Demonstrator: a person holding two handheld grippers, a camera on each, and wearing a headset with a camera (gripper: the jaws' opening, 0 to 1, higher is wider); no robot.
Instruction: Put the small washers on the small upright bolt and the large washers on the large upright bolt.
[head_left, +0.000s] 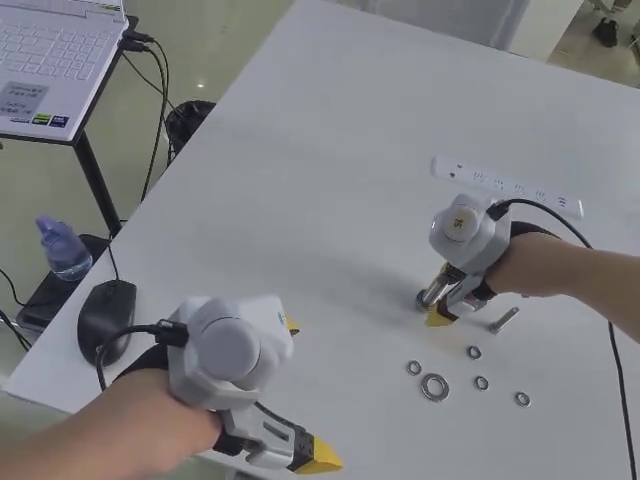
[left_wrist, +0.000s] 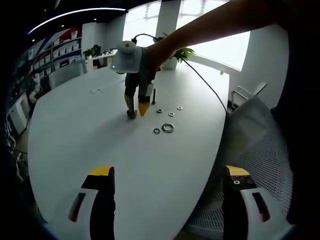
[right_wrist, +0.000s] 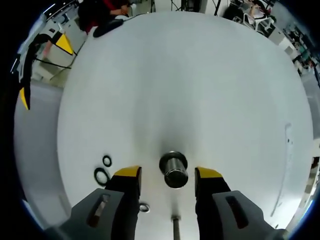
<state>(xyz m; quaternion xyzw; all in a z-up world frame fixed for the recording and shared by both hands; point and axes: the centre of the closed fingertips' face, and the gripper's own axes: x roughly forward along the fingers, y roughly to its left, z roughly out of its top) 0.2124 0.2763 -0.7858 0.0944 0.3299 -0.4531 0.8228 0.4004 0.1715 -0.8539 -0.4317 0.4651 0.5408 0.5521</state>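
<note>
The large bolt (head_left: 430, 296) stands on end on the white table (head_left: 330, 150), between the jaws of my right gripper (right_wrist: 167, 172). Those jaws are released, one on each side of the bolt with a sliver of table showing on both sides, so I grip nothing. In the head view the small bolt (head_left: 504, 320) lies flat on its side at about 4 o'clock from the large one, just beside my right jaws. The washers are scattered loose on the table at roughly 5 o'clock: the large washer (head_left: 434, 386) nearest me, with four small washers (head_left: 474, 352) spread around it, all apart from each other and from both bolts. My left gripper (left_wrist: 169, 171) hangs well away at 7 o'clock, over the table's near edge, jaws spread wide and empty. A white power strip (head_left: 507, 185) lies at 1 o'clock from the bolt. Off the table at 9 o'clock are a mouse (head_left: 105, 310), a bottle (head_left: 62, 250) and a laptop (head_left: 50, 60).
</note>
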